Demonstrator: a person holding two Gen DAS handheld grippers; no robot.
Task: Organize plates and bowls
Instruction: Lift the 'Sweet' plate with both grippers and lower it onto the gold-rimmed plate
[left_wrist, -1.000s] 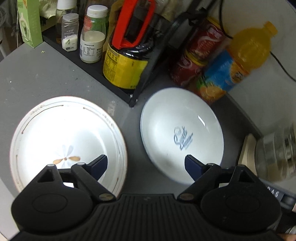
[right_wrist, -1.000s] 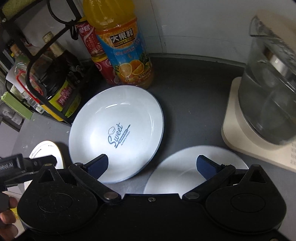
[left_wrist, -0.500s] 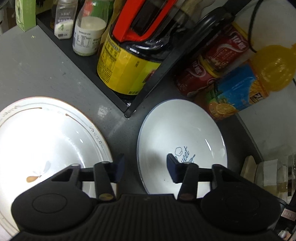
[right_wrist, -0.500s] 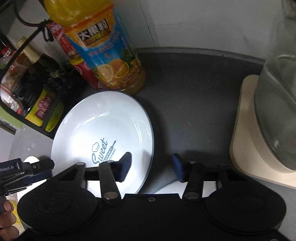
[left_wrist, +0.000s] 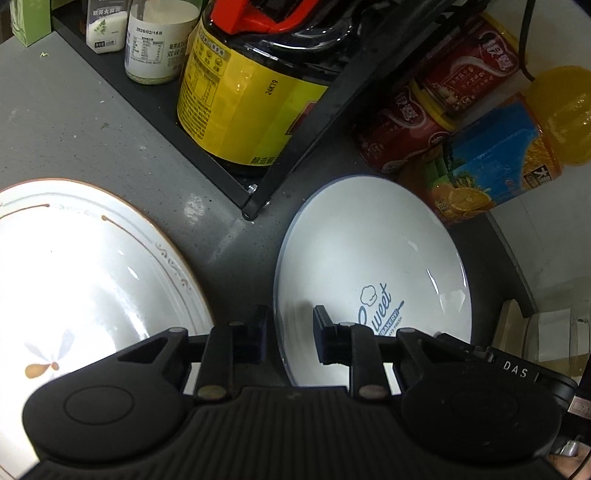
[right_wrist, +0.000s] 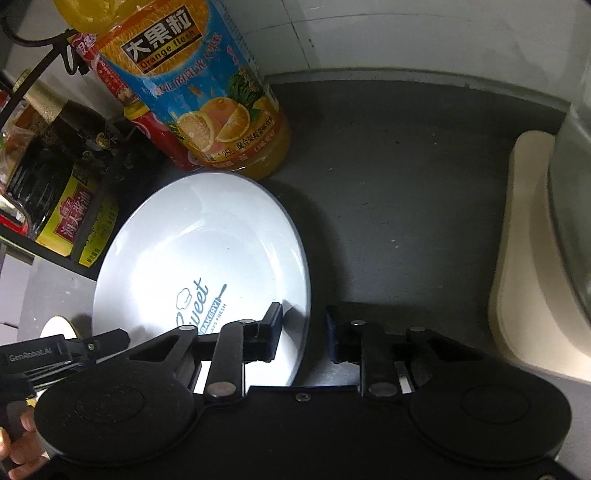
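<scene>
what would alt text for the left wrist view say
The left gripper straddles the near-left rim of a white "Sweet Bakery" plate on a grey counter, jaws narrowed but not clamped. A flower-patterned plate lies to its left; a soy sauce jug and orange juice bottle stand behind.

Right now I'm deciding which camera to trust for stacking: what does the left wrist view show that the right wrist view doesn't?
Left wrist only: the full white plate with brown rim and flower motif, two white-filled jars.
Right wrist only: the cream base under a glass vessel.
Both: the white "Sweet" bakery plate, with each view's own tongs straddling its rim, and the orange juice bottle.
</scene>
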